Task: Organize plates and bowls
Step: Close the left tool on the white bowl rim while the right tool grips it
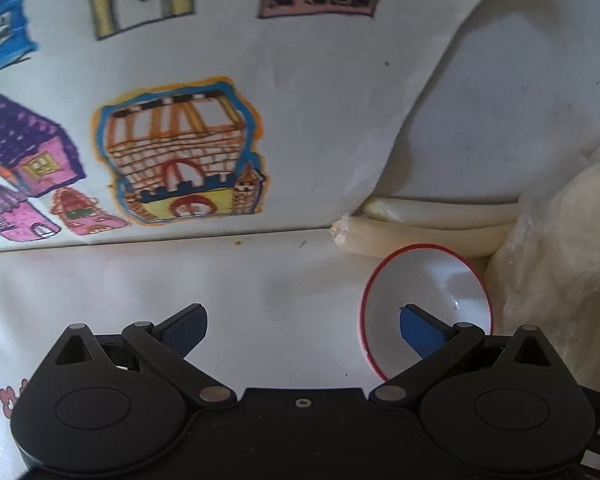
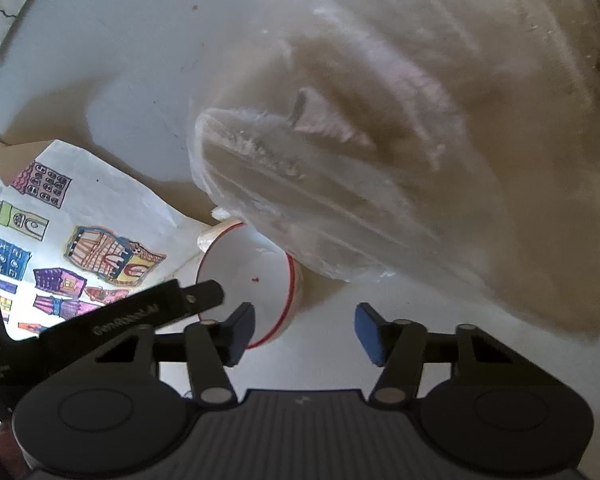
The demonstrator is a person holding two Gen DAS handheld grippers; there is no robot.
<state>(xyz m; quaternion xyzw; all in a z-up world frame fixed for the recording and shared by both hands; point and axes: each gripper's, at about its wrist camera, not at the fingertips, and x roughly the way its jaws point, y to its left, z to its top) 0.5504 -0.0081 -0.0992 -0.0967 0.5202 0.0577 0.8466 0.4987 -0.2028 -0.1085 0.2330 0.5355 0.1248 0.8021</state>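
So both grippers are tipped steeply down over the white tabletop [image 1: 284, 300], pointing at the same spot. The thing to watch is the small white bowl with a red rim [image 1: 432, 280], sitting at the back edge of the tabletop right where it meets the wall, just beside a crinkly clear plastic bag [image 2: 400, 152] of something pale and touching 2 cream-coloured tubes [image 1: 432, 220] that lie along that edge.

The left gripper [image 1: 302, 320] has its jaws spread wide. One blue pad [image 1: 420, 332] is over the inside of the bowl, the other is out over bare tabletop, so the near rim is between them, but I can't see either pad pressing on it.

The right gripper [image 2: 304, 332] sits about half open with nothing between its jaws, only tabletop. Its left pad [image 2: 242, 328] overlaps the bowl's near rim in the wrist view; can't tell if it actually touches. The left gripper's finger reaches in over the bowl from the side there.

A sheet of paper with coloured house drawings [image 1: 204, 120] leans against the wall.
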